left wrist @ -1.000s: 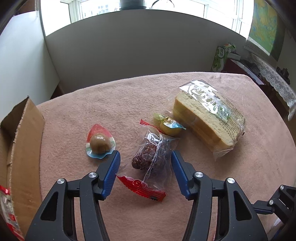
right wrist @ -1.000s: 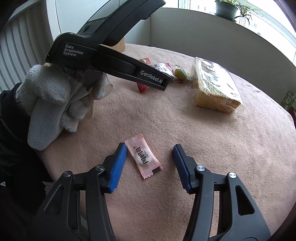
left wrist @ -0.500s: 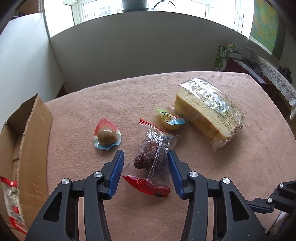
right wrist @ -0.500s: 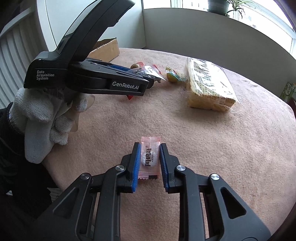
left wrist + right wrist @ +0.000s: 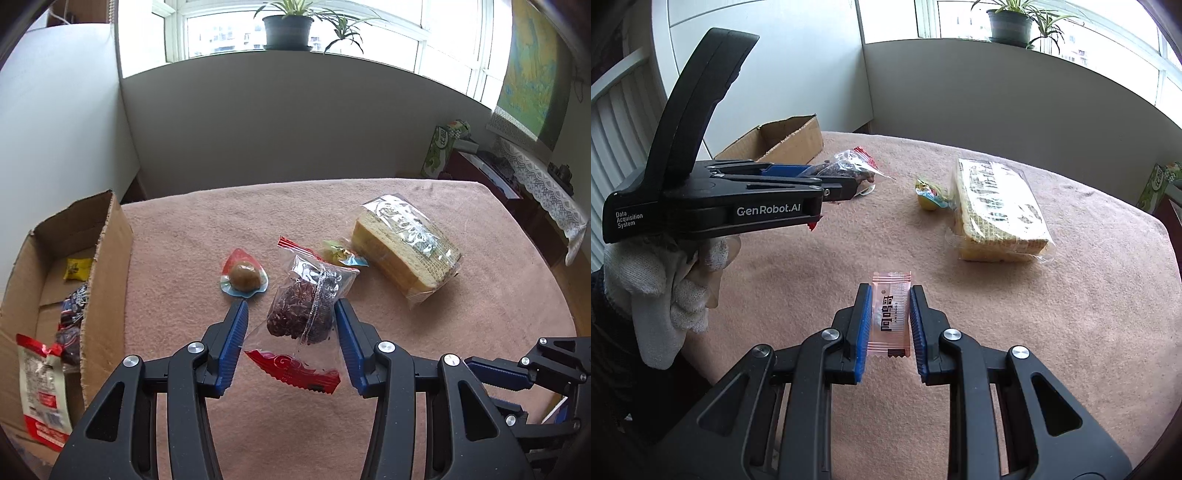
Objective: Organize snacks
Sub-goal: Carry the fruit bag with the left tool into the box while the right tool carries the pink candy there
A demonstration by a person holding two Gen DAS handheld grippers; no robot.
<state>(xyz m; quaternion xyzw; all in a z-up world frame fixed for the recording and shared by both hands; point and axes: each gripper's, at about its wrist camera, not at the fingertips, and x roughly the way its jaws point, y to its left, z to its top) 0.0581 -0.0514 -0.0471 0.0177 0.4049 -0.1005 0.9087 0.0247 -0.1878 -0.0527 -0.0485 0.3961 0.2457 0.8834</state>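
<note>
My left gripper (image 5: 290, 306) is shut on a clear packet of dark red dried fruit (image 5: 301, 317) with red ends, held just above the pink cloth. In the right wrist view the same left gripper (image 5: 849, 184) hangs over the table in a white-gloved hand (image 5: 661, 288). My right gripper (image 5: 891, 291) is shut on a small pink candy sachet (image 5: 890, 314), its blue pads pressing both long edges. A cardboard box (image 5: 110, 258) with several snack packets inside stands at the left.
On the cloth lie a wrapped sliced loaf (image 5: 406, 247), a small yellow wrapped sweet (image 5: 341, 254) beside it, and a brown round snack on a red and blue wrapper (image 5: 243, 277). A dark cabinet with a green carton (image 5: 439, 151) stands past the table's right edge.
Both grippers closed on their packets, the left on the dried fruit and the right on the pink sachet, then rose from the cloth. More of the box's inside shows now.
</note>
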